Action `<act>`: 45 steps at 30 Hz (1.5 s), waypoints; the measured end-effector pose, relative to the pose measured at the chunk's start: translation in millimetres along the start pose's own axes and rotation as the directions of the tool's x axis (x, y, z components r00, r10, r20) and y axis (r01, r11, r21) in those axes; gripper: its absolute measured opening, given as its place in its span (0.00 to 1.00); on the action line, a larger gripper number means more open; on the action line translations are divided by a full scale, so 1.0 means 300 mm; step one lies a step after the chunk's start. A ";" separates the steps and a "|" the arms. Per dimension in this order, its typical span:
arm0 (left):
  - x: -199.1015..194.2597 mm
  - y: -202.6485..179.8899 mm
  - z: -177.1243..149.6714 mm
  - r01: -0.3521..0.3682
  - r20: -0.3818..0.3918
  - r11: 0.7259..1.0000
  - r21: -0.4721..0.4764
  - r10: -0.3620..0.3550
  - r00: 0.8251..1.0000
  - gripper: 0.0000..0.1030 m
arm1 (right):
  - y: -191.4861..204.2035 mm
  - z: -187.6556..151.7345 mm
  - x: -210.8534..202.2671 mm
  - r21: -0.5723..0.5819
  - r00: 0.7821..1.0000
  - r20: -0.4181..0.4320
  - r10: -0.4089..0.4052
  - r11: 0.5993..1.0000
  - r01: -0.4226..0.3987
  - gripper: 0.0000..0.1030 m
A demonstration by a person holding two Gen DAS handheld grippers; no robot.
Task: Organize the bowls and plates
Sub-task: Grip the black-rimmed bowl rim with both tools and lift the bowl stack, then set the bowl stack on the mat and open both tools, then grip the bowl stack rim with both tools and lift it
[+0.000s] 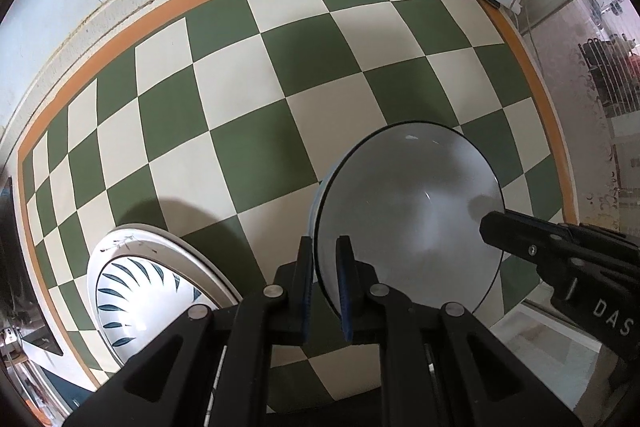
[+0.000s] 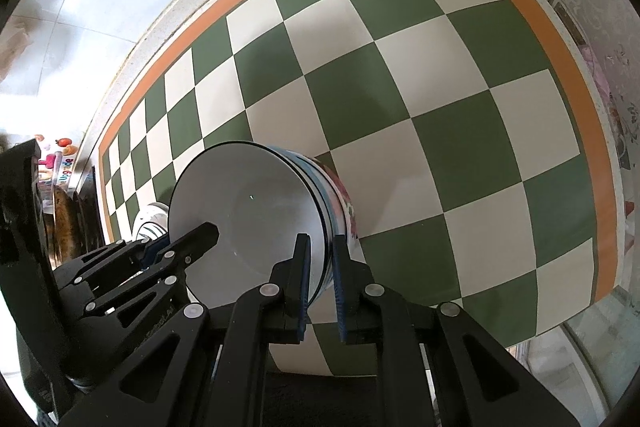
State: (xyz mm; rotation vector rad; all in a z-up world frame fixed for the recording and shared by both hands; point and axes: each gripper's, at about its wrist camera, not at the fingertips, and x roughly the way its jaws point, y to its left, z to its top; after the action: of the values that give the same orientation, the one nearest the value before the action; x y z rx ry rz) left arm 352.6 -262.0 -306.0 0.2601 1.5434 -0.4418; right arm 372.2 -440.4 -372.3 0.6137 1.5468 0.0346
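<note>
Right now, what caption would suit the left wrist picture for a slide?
Both grippers' fingers clamp opposite rims of a white bowl above a green-and-cream checkered mat, beside a leaf-patterned plate.

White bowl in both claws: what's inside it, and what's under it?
The white bowl looks empty inside. It sits nested in another bowl with a patterned outside. The left claw and right claw grip opposite rims. What lies beneath is hidden.

Both views bright, daylight-lit; strong fisheye bending with black vignette at the corners. Right wrist view blown out at the left edge. Soft shadows fall on the checkered desk (image 1: 248, 131) beside the bowl (image 1: 408, 215), whose inside carries small glare spots. Focus sharp at centre, softer toward rims.
</note>
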 end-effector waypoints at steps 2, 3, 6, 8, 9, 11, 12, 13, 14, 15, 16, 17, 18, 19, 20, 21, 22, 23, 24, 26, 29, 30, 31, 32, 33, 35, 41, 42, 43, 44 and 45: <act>-0.013 0.002 -0.010 0.004 0.005 1.000 -0.001 -0.004 1.000 0.10 | 0.001 -0.006 -0.007 0.000 1.000 0.005 0.000 1.000 0.000 0.13; -0.028 0.003 -0.017 0.008 0.010 1.000 0.000 -0.008 1.000 0.10 | 0.006 -0.010 -0.015 -0.002 1.000 0.008 -0.001 1.000 0.002 0.13; -0.068 0.001 -0.036 0.014 0.025 1.000 0.012 -0.015 1.000 0.10 | 0.025 -0.030 -0.042 -0.022 1.000 0.021 -0.017 1.000 0.017 0.14; -0.106 0.006 -0.050 0.024 0.046 1.000 0.014 -0.025 0.999 0.14 | 0.037 -0.049 -0.065 -0.036 0.999 0.036 -0.031 0.999 0.033 0.15; -0.131 0.010 -0.058 0.035 0.058 0.999 0.018 -0.036 0.998 0.14 | 0.047 -0.064 -0.081 -0.045 0.998 0.047 -0.042 0.998 0.045 0.19; -0.169 0.015 -0.070 0.045 0.075 0.999 0.019 -0.047 0.996 0.19 | 0.056 -0.088 -0.108 -0.053 0.996 0.065 -0.053 0.997 0.057 0.27; -0.197 0.018 -0.078 0.053 0.089 0.998 0.026 -0.055 0.995 0.22 | 0.069 -0.108 -0.131 -0.062 0.995 0.083 -0.059 0.996 0.065 0.31; -0.216 0.020 -0.084 0.055 0.100 0.998 0.032 -0.058 0.993 0.27 | 0.073 -0.124 -0.147 -0.067 0.993 0.095 -0.063 0.995 0.070 0.34; -0.236 0.022 -0.091 0.057 0.111 0.998 0.035 -0.061 0.992 0.29 | 0.081 -0.142 -0.168 -0.073 0.991 0.111 -0.071 0.994 0.079 0.39; -0.264 0.024 -0.101 0.068 0.124 0.997 0.043 -0.072 0.990 0.30 | 0.090 -0.161 -0.190 -0.077 0.989 0.128 -0.077 0.993 0.087 0.43; -0.284 0.025 -0.108 0.077 0.132 0.996 0.050 -0.083 0.988 0.33 | 0.100 -0.181 -0.212 -0.083 0.986 0.144 -0.079 0.992 0.092 0.45; -0.303 0.025 -0.114 0.082 0.140 0.995 0.054 -0.089 0.986 0.40 | 0.109 -0.199 -0.232 -0.087 0.984 0.157 -0.081 0.992 0.095 0.49; -0.323 0.025 -0.121 0.081 0.143 0.995 0.057 -0.088 0.986 0.43 | 0.115 -0.218 -0.252 -0.091 0.982 0.169 -0.082 0.991 0.098 0.54; -0.345 0.023 -0.128 0.083 0.152 0.994 0.069 -0.092 0.984 0.52 | 0.120 -0.234 -0.268 -0.091 0.981 0.178 -0.081 0.991 0.098 0.55; -0.359 0.021 -0.132 0.081 0.152 0.994 0.074 -0.092 0.984 0.64 | 0.126 -0.250 -0.284 -0.090 0.979 0.188 -0.077 0.991 0.095 0.59; -0.380 0.019 -0.139 0.080 0.163 0.993 0.082 -0.093 0.982 0.66 | 0.133 -0.268 -0.304 -0.094 0.977 0.199 -0.073 0.991 0.093 0.62; -0.392 0.021 -0.144 0.076 0.172 0.994 0.084 -0.089 0.981 0.71 | 0.138 -0.282 -0.320 -0.096 0.975 0.208 -0.074 0.991 0.095 0.63; -0.403 0.023 -0.148 0.072 0.180 0.994 0.087 -0.087 0.980 0.75 | 0.142 -0.292 -0.331 -0.093 0.973 0.218 -0.078 0.991 0.100 0.64; -0.415 0.025 -0.154 0.075 0.187 0.993 0.092 -0.091 0.978 0.77 | 0.145 -0.305 -0.347 -0.093 0.970 0.230 -0.082 0.990 0.106 0.66; -0.431 0.031 -0.164 0.081 0.195 0.993 0.091 -0.097 0.976 0.84 | 0.145 -0.325 -0.376 -0.087 0.966 0.245 -0.081 0.991 0.105 0.70; -0.455 0.039 -0.180 0.098 0.207 0.991 0.092 -0.115 0.972 0.86 | 0.142 -0.349 -0.411 -0.079 0.959 0.269 -0.085 0.991 0.110 0.79; -0.462 0.038 -0.185 0.103 0.208 0.990 0.096 -0.121 0.971 0.86 | 0.141 -0.357 -0.422 -0.078 0.958 0.275 -0.086 0.991 0.111 0.82; -0.470 0.038 -0.191 0.107 0.213 0.990 0.095 -0.125 0.969 0.88 | 0.140 -0.363 -0.431 -0.074 0.956 0.280 -0.089 0.991 0.114 0.84; -0.476 0.039 -0.196 0.110 0.215 0.989 0.097 -0.129 0.968 0.89 | 0.139 -0.371 -0.442 -0.069 0.954 0.285 -0.095 0.990 0.120 0.86; -0.482 0.039 -0.200 0.115 0.216 0.988 0.099 -0.134 0.967 0.90 | 0.137 -0.378 -0.450 -0.067 0.952 0.291 -0.099 0.990 0.123 0.87; -0.493 0.041 -0.207 0.116 0.228 0.989 0.096 -0.136 0.964 0.95 | 0.137 -0.391 -0.465 -0.065 0.948 0.303 -0.102 0.990 0.127 0.88; -0.505 0.045 -0.214 0.115 0.239 0.990 0.087 -0.133 0.962 0.96 | 0.129 -0.417 -0.490 -0.059 0.942 0.326 -0.081 0.993 0.106 0.90; -0.504 0.042 -0.214 0.114 0.235 0.989 0.089 -0.132 0.963 0.96 | 0.128 -0.419 -0.490 -0.059 0.942 0.326 -0.080 0.993 0.105 0.90; -0.503 0.039 -0.212 0.115 0.236 0.989 0.089 -0.133 0.963 0.96 | 0.125 -0.420 -0.491 -0.059 0.941 0.328 -0.077 0.993 0.102 0.90; -0.500 0.035 -0.209 0.114 0.234 0.989 0.089 -0.132 0.963 0.96 | 0.124 -0.419 -0.489 -0.059 0.941 0.329 -0.075 0.993 0.100 0.90; -0.494 0.032 -0.206 0.111 0.232 0.990 0.088 -0.129 0.964 0.96 | 0.119 -0.416 -0.487 -0.060 0.943 0.325 -0.072 0.994 0.096 0.90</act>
State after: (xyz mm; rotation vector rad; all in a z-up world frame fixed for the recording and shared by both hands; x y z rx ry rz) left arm 305.4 -210.2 -161.1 0.1646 1.3143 -0.6050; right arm 260.3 -424.6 -212.9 0.4669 1.2455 -0.0698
